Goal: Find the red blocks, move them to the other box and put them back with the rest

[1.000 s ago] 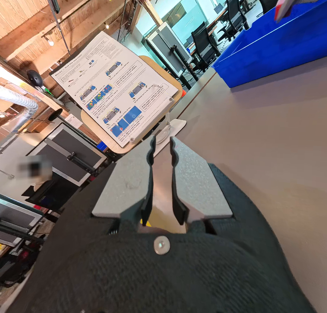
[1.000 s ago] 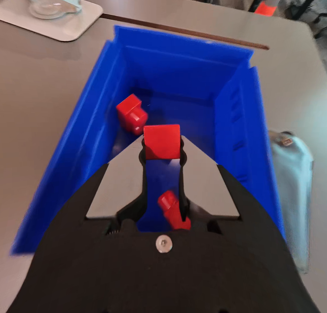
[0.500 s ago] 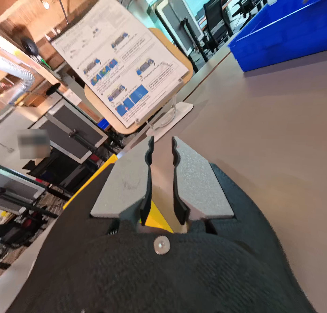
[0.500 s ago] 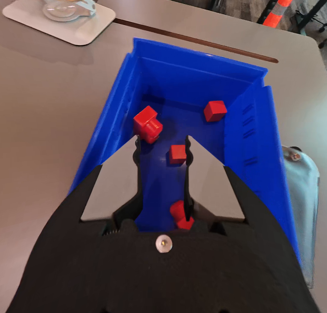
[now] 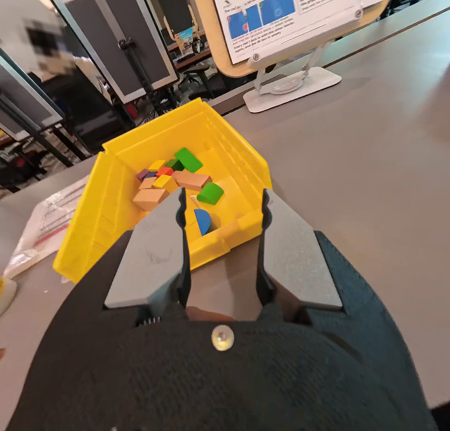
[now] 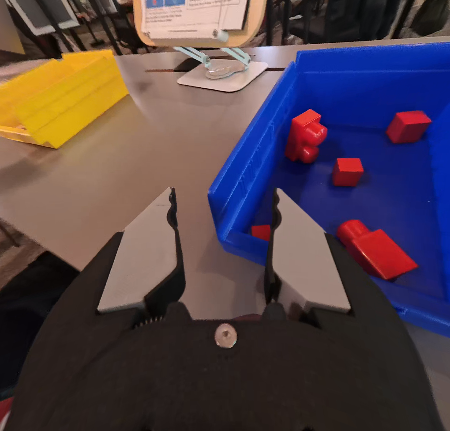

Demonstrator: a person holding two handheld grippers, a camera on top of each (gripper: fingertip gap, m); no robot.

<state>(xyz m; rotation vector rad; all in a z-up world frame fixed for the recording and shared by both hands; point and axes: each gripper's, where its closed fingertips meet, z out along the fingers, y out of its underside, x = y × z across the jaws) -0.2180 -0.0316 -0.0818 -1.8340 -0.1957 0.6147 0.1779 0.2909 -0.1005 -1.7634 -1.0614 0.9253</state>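
Both the left gripper point(image 5: 222, 195) and the right gripper point(image 6: 224, 195) are open and hold nothing, the yellow box point(image 5: 246, 156) at 12 o'clock of the left, while perhaps five red blocks point(image 6: 347, 175) lie in the blue box point(image 6: 246, 173) at 2 o'clock of the right.

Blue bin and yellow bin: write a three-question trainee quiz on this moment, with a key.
1. True or false: the right gripper holds a red block.
2. How many red pieces show in the blue bin? A) three B) five C) seven
3. Fill in: the left gripper, jaws apart, points at the ___ bin of mixed blocks.

Key: 1 false, its jaws are apart and empty; 2 B, one partly hidden by a jaw; 3 yellow.
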